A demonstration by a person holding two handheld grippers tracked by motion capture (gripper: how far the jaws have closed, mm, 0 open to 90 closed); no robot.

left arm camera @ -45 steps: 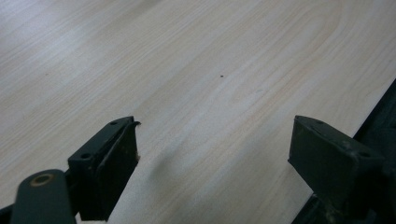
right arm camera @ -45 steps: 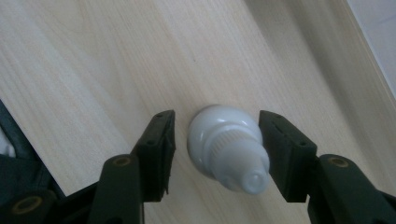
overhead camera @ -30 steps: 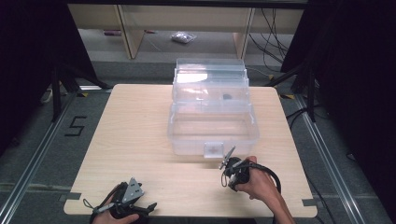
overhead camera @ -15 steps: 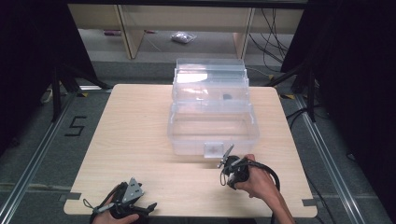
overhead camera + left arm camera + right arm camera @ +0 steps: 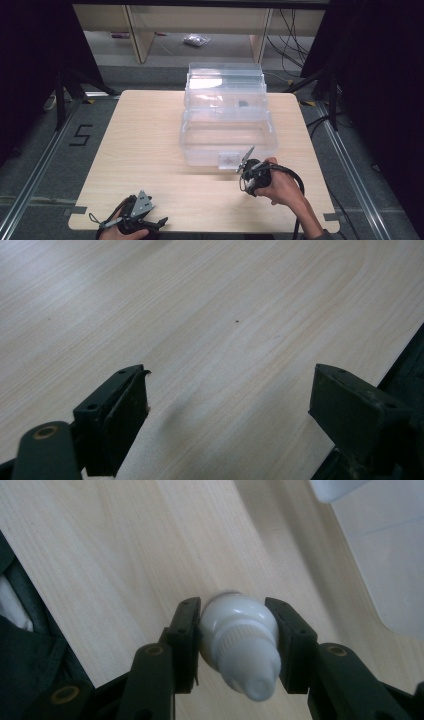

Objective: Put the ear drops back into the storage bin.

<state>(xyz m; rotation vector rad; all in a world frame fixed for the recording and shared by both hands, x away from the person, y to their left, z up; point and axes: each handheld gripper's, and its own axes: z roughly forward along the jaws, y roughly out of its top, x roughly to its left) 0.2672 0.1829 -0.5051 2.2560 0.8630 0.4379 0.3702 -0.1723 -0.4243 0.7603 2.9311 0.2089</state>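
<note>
Tongs in my right hand (image 5: 233, 645) are clamping a small white bottle (image 5: 239, 639) between their black jaws, one jaw pressing on each side of it, its narrow capped end pointing back toward the camera and its rounded end facing the wooden table (image 5: 125, 545). I am holding that bottle just above the table top, right beside the front wall of the clear plastic box (image 5: 227, 137), near the little latch on its front. From above, my right hand (image 5: 280, 186) is sitting at the table's near right part, with its cable looping behind it. My left tongs (image 5: 227, 405) are gaping wide with nothing between them, hovering low over bare wood at the near left edge, well apart from the box.
</note>
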